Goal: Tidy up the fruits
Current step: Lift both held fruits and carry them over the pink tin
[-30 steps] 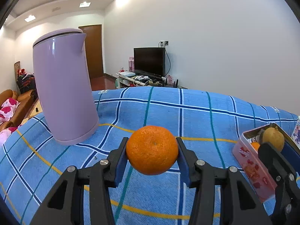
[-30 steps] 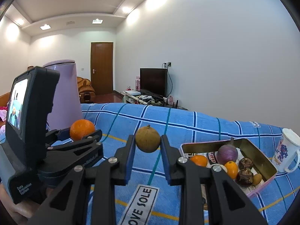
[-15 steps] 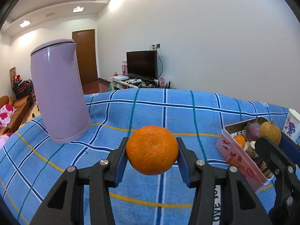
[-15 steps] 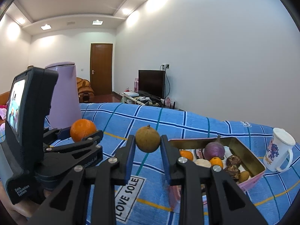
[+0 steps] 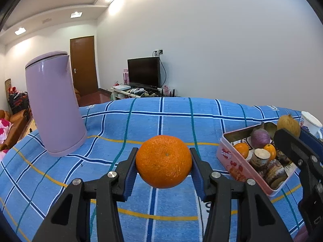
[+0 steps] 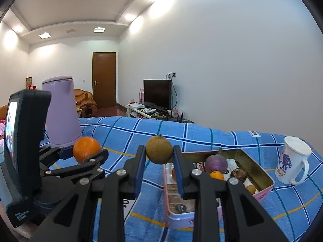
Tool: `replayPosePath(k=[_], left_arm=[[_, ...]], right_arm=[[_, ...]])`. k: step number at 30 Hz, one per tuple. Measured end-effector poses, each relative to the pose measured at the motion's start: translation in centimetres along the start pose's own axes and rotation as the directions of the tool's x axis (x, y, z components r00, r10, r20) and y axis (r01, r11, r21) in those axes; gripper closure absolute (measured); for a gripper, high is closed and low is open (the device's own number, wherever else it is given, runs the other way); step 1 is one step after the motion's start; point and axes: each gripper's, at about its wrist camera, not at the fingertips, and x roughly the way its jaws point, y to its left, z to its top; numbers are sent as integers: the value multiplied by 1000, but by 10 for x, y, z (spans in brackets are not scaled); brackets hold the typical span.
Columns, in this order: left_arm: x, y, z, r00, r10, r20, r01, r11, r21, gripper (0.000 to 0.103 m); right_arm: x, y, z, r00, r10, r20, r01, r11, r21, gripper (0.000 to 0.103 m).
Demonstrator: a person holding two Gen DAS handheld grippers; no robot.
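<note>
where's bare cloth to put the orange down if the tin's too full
Bare blue checked cloth lies between the purple kettle and the pink tin. The tin is crowded with fruit, and the white mug stands just beyond it.

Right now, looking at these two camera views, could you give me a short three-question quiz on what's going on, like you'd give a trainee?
1. True or false: the left gripper is empty.
2. What does the right gripper hold between its fingers?
A. a white mug
B. a round brown fruit
C. a purple onion
3. Fill in: the pink tin with fruit in it stands on a blue checked ____.

Key:
1. False; its fingers clamp an orange.
2. B; the brown fruit is held off the table, while the white mug stands beside the tin.
3. Cloth.
</note>
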Motion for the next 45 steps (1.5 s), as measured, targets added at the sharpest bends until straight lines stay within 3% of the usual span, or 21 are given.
replayPosePath(k=[28, 38, 45], left_arm=[[-7, -52, 9, 993, -119, 23, 119, 992, 30, 53], [0, -83, 18, 980, -198, 13, 197, 979, 47, 53], [19, -113, 26, 981, -196, -14, 196, 977, 79, 53]], right_arm=[[-19, -82, 4, 991, -135, 25, 133, 989, 69, 73], [-26, -121, 3, 977, -211, 20, 208, 973, 99, 73], [-24, -151, 3, 964, -266, -5, 264, 955, 138, 73]])
